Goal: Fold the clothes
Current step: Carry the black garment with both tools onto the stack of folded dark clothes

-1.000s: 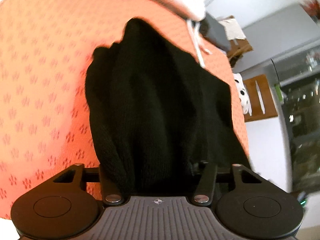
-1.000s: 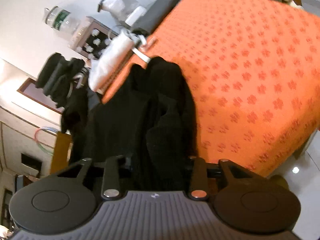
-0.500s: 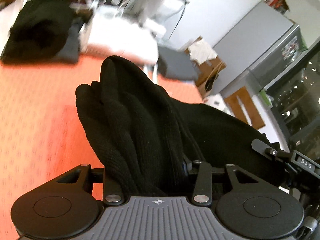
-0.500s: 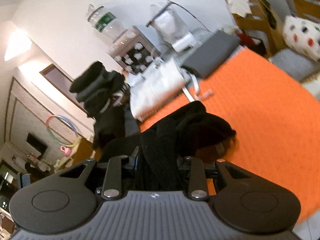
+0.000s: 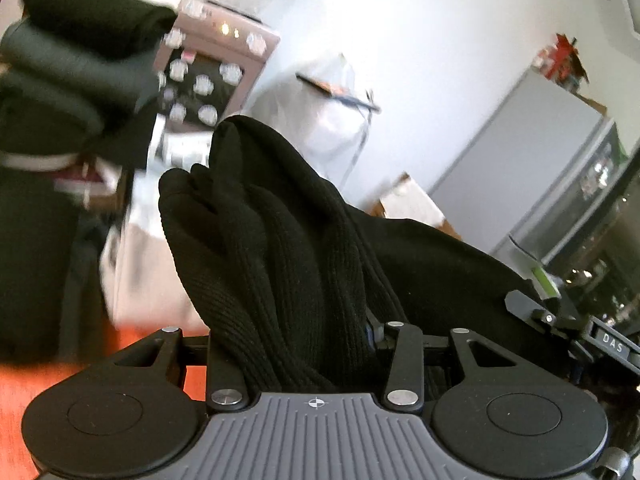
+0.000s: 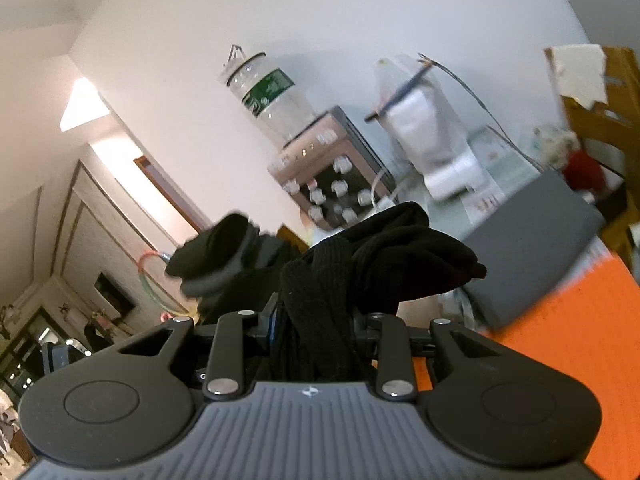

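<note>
- The left wrist view looks along its fingers, slightly downward, close over bunched black knit garment toward the white wall.
- The right wrist view sits equally close, facing nearly level.
- Both views share the knobbed appliance and the orange bedspread.

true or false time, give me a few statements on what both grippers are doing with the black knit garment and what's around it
1. The left gripper is shut on the black knit garment. True.
2. The right gripper is empty. False: it also grips bunched black knit.
3. The cloth on the table is blue. False: it is orange.
4. A clear water bottle stands on the appliance with white knobs. True.
5. The garment lies flat on the table. False: it bunches up from both grippers.
</note>
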